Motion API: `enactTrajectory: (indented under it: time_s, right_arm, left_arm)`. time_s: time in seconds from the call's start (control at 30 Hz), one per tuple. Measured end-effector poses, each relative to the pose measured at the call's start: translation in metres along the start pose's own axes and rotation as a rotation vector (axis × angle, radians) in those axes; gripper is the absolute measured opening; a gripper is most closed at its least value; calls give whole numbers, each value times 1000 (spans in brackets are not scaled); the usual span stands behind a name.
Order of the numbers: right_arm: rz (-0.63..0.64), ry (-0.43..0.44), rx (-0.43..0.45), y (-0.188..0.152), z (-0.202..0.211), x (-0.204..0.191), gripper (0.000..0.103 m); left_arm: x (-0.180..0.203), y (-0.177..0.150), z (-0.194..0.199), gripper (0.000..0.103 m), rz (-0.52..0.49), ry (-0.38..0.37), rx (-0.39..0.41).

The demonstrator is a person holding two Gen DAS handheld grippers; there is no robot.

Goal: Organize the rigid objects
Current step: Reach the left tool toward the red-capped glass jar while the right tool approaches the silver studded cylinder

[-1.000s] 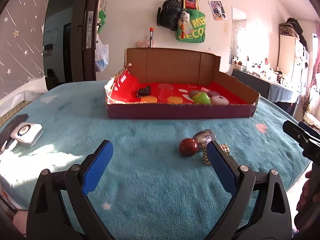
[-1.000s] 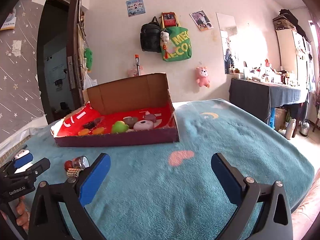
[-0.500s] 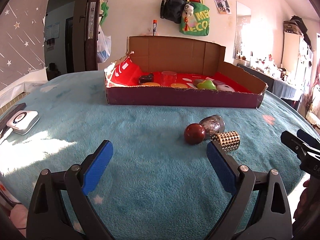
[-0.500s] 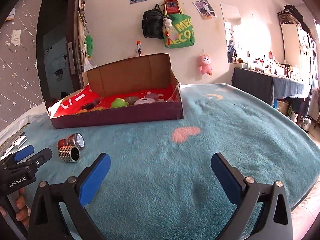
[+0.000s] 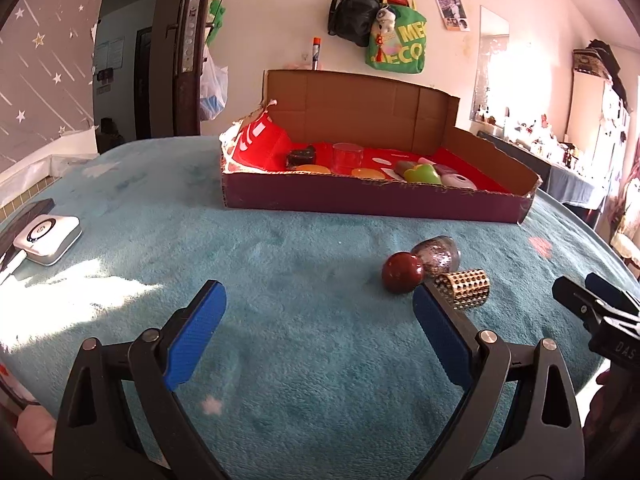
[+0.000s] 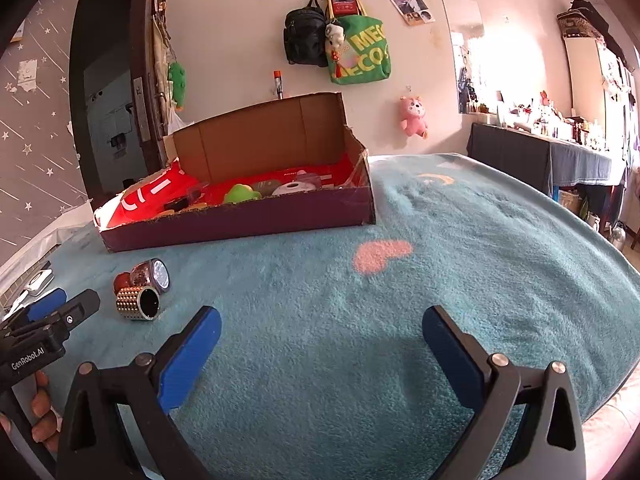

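Three loose objects lie together on the teal blanket: a dark red ball (image 5: 402, 273) (image 6: 122, 280), a glittery silver cup on its side (image 5: 437, 255) (image 6: 154, 274), and a studded gold ring-shaped cylinder (image 5: 464, 289) (image 6: 140, 304). Behind them stands an open cardboard box (image 5: 372, 204) (image 6: 240, 222) with a red lining, holding a green piece, a white round piece, orange discs, a clear cup and a dark block. My left gripper (image 5: 316, 312) is open, its right finger just in front of the gold cylinder. My right gripper (image 6: 320, 338) is open over bare blanket, right of the objects.
A white square device (image 5: 47, 234) and a dark flat item lie at the blanket's left edge. A pink heart patch (image 6: 382, 254) marks the blanket right of the objects. Bags hang on the back wall; a dark door stands at left, and a cluttered table at far right.
Both grippers have come lower and nearer the blanket; the box and the three objects look closer. The gold cylinder now shows fully beside my left gripper's right finger. Both stay open.
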State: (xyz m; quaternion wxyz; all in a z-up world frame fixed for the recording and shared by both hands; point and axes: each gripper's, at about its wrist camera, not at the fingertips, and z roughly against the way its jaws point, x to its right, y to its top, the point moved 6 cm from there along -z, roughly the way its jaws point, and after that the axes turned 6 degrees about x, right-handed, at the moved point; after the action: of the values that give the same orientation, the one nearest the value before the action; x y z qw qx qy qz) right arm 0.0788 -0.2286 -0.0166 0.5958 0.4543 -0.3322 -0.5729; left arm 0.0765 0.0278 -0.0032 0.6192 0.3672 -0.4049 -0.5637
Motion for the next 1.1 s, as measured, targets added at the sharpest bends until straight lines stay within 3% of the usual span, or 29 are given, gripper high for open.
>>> enactTrajectory:
  time_s: [0.33,0.53,0.77,0.97,1.1]
  right_arm:
    - [11,21,-22,3,-8,-8,103]
    - [-22,109,-91,8,-18,-17,103]
    - [-62,206,-142,16,-26,-46,103]
    - [1,275,-197,14,-35,-88,103]
    - [92,245,-261,5,-47,-109,103]
  left_arm:
    - [3,9,-13,96,-43,-50,-97]
    - [-3,26,-21,96,-47,-58,-132]
    - [-29,42,-28,96,-30,-18,-150]
    - [-42,44,-35,96,-17,-9,-193]
    - [-44,50,-37,96,-23,-8,-197]
